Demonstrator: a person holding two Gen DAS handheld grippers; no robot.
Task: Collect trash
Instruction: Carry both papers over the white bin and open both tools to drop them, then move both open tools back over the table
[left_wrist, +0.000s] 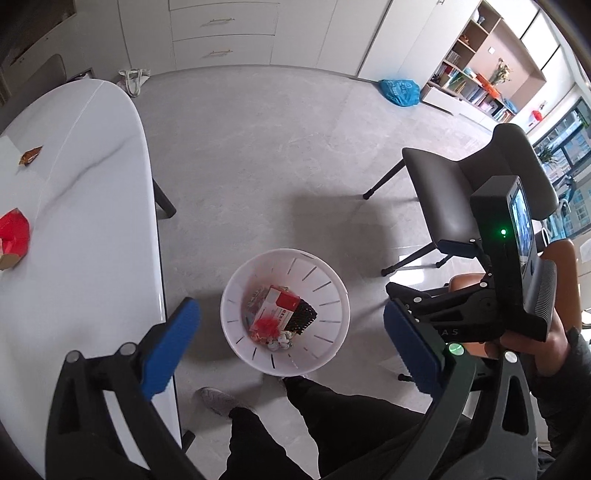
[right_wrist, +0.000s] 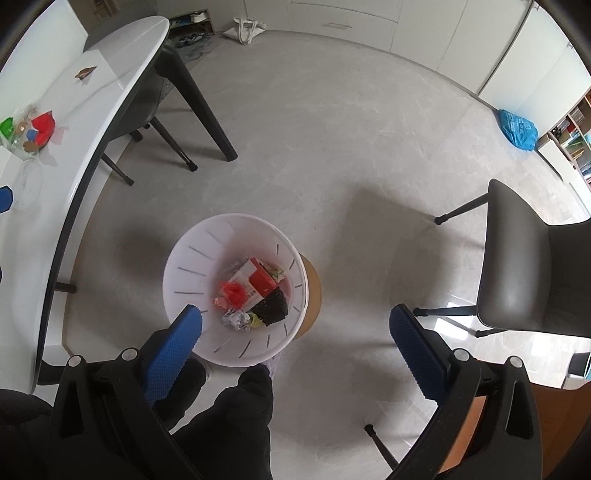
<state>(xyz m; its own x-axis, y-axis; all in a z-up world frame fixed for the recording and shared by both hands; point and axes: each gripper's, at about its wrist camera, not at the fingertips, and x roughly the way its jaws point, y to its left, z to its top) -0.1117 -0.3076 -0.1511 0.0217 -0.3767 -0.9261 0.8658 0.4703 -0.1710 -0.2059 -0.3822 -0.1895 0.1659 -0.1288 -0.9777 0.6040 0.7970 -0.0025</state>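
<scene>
A white slotted trash bin (left_wrist: 334, 291) stands on the floor below both grippers; it also shows in the right wrist view (right_wrist: 192, 258). Inside lie a red and white box (left_wrist: 277, 308), a black tray (left_wrist: 304, 317) and crumpled wrappers (right_wrist: 236, 319). My left gripper (left_wrist: 291, 343) is open and empty above the bin. My right gripper (right_wrist: 295, 343) is open and empty above the bin's near rim; it also shows in the left wrist view (left_wrist: 417, 291). On the white table (left_wrist: 92, 206) lie a red crumpled wrapper (left_wrist: 14, 232) and a brown wrapper (left_wrist: 31, 155).
A grey chair (left_wrist: 450, 199) stands right of the bin. The table (right_wrist: 92, 122) holds a red wrapper (right_wrist: 43, 125), a green piece (right_wrist: 7, 127) and a clear plastic bag (right_wrist: 26, 181). A blue bag (left_wrist: 400, 92) lies on the floor by the shelves. My legs are below.
</scene>
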